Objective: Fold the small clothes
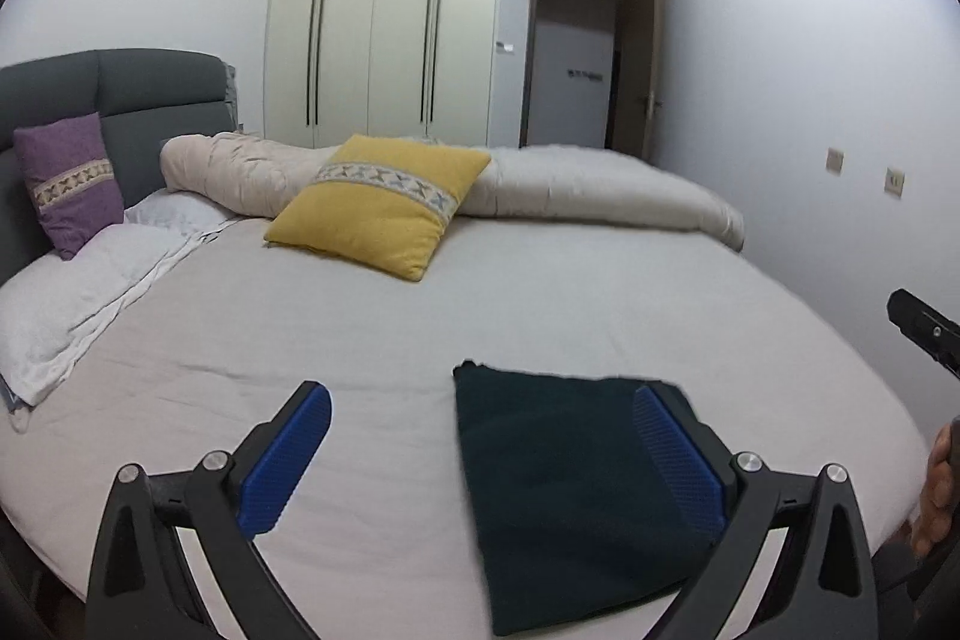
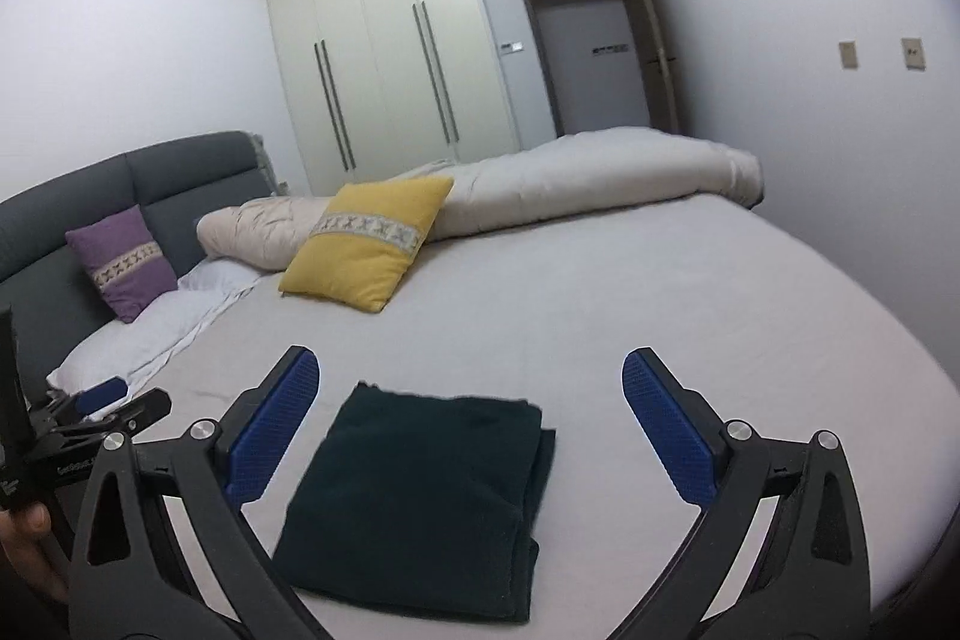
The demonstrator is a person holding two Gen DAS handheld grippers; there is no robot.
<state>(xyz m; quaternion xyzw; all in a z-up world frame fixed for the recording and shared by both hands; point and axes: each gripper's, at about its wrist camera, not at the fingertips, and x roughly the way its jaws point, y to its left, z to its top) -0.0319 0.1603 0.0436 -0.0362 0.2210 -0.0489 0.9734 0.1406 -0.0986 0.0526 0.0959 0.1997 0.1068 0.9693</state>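
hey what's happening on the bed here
A person is folding small clothes on the bed with a handheld gripper in each hand. A dark green garment lies folded into a neat rectangle on the sheet. The left gripper and right gripper are both open and hold nothing, above the garment. Two cushions and a rolled duvet sit further back.

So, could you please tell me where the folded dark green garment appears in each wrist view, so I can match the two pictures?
Left wrist view: the folded dark green garment lies lower right of centre on the bed sheet, partly behind the left gripper's right-hand finger.
Right wrist view: the garment lies bottom centre, below the open right gripper, untouched.
Shared landmark: the yellow cushion further up the bed.
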